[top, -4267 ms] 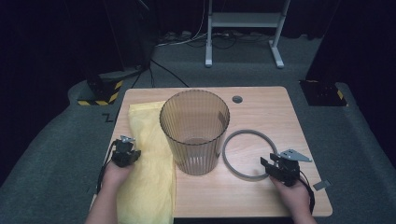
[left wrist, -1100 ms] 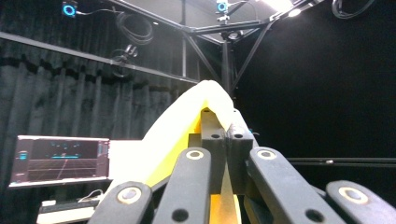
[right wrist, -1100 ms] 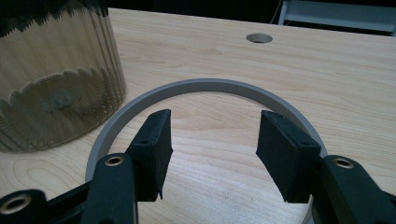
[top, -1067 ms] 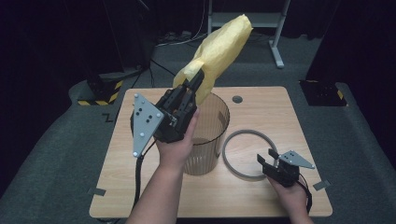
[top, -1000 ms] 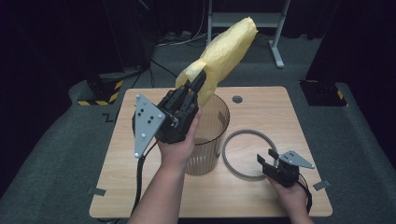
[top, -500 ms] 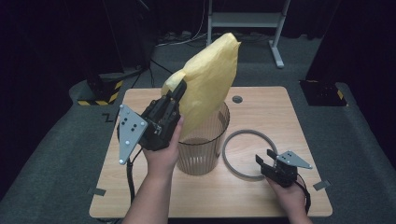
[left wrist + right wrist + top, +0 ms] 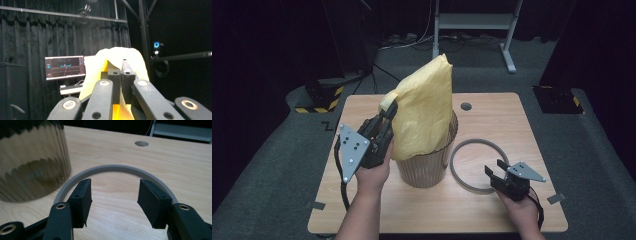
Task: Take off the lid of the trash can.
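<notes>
Bag: yellow bag (image 7: 424, 112) stands puffed up above the ribbed bin (image 7: 427, 162), its lower end inside the bin's mouth, its top well above the rim.
Left hand-held gripper: left hand-held gripper (image 7: 388, 111) is raised beside the bin's left side, jaws pressed together on an upper left edge of the yellow bag; in the left gripper view the yellow material (image 7: 117, 57) drapes over and between the closed jaw tips.
Right hand-held gripper: right hand-held gripper (image 7: 494, 171) rests low on the tabletop (image 7: 502, 110) at the near right, jaws apart with nothing between them; in the right gripper view the pads (image 7: 83, 195) stand just over the near arc of the grey ring.
Ring: grey ring (image 7: 479, 162) lies flat on the tabletop just right of the bin.
Bin: translucent brown, upright, near the middle of the tabletop.
Tabletop: light wood, with a round hole (image 7: 466, 106) behind the bin.
</notes>
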`<state>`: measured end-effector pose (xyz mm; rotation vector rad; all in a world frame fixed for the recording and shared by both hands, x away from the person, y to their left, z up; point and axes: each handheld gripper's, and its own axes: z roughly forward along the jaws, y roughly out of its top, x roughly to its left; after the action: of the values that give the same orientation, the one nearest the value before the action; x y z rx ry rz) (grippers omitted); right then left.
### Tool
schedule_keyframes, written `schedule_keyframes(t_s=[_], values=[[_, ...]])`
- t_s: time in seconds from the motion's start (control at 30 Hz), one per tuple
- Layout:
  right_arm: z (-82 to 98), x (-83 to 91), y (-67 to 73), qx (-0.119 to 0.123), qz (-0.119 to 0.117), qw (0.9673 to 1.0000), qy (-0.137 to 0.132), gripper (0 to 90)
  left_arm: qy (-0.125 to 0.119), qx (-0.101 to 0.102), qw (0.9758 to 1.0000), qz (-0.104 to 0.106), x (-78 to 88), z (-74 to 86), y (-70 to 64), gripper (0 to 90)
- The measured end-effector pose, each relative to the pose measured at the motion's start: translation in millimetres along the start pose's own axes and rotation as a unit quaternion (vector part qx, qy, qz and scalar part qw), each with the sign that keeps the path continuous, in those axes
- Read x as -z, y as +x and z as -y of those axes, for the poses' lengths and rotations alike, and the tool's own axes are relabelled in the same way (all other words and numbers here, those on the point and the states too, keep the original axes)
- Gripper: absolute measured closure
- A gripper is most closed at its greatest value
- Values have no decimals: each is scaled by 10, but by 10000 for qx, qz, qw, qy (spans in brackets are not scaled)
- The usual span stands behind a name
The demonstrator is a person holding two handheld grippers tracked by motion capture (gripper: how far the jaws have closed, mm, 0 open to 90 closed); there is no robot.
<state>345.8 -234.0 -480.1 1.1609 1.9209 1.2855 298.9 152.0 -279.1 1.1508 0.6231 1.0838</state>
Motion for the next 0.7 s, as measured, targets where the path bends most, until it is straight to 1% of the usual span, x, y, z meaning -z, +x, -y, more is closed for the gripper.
schedule_keyframes(t_s=[0.03, 0.07, 0.13, 0.17, 0.2, 0.23, 0.27, 0.3, 0.33, 0.37, 0.4, 0.43, 0.47, 0.5, 0.53, 0.57, 0.6, 0.67, 0.7], values=[[-36, 31, 30, 23, -27, 9999, -123, 428, 26, -42, 10000, 5, 12, 15, -2, 891], [-36, 31, 30, 23, -27, 9999, -123, 428, 66, -93, 9999, 6, 29, 36, -7, 891], [-104, 92, 94, 80, -42, 9995, -313, 412, 138, -180, 9997, 28, 64, 93, -18, 891], [-214, 180, 199, 100, -129, 9980, -615, 397, 166, -195, 9997, 35, 84, 130, -19, 891], [-242, 204, 226, 101, -161, 9975, -686, 394, 166, -138, 9998, 31, 97, 155, -15, 891], [-325, 261, 298, 117, -225, 9960, -856, 392, 163, -110, 9998, 26, 104, 168, -7, 891], [-325, 261, 298, 117, -225, 9960, -856, 392, 163, -110, 9998, 26, 104, 168, -7, 891], [-491, 363, 439, 123, -351, 9924, -1174, 379, 146, -22, 9999, 11, 108, 182, 2, 891], [-530, 381, 470, 132, -387, 9914, -1246, 376, 136, 23, 9999, 18, 108, 184, 9, 891], [-604, 417, 542, 120, -463, 9893, -1380, 373, 93, 117, 9999, 11, 103, 182, 7, 891], [-604, 417, 542, 120, -463, 9893, -1380, 373, 93, 117, 9999, 11, 103, 182, 7, 891], [-778, 477, 744, 188, -677, 9838, -1651, 373, 69, 147, 9999, 9, 105, 176, 12, 891], [-778, 477, 744, 188, -677, 9838, -1651, 373, 69, 147, 9999, 9, 105, 176, 12, 891], [-811, 482, 786, 216, -724, 9826, -1698, 373, 40, 189, 9998, 4, 102, 169, 15, 891], [-915, 490, 942, 278, -856, 9792, -1817, 372, 9, 237, 9997, -2, 100, 167, 11, 891], [-954, 484, 1002, 353, -901, 9775, -1877, 373, 16, 219, 9998, -9, 104, 165, 17, 891], [-988, 478, 1067, 363, -956, 9762, -1910, 373, 2, 239, 9997, -17, 105, 163, 18, 891], [-1074, 435, 1255, 410, -1111, 9727, -1997, 373, -21, 261, 9997, -18, 106, 159, 21, 891], [-1100, 414, 1320, 438, -1162, 9718, -2005, 373, -31, 286, 9996, -5, 105, 157, 23, 891]])
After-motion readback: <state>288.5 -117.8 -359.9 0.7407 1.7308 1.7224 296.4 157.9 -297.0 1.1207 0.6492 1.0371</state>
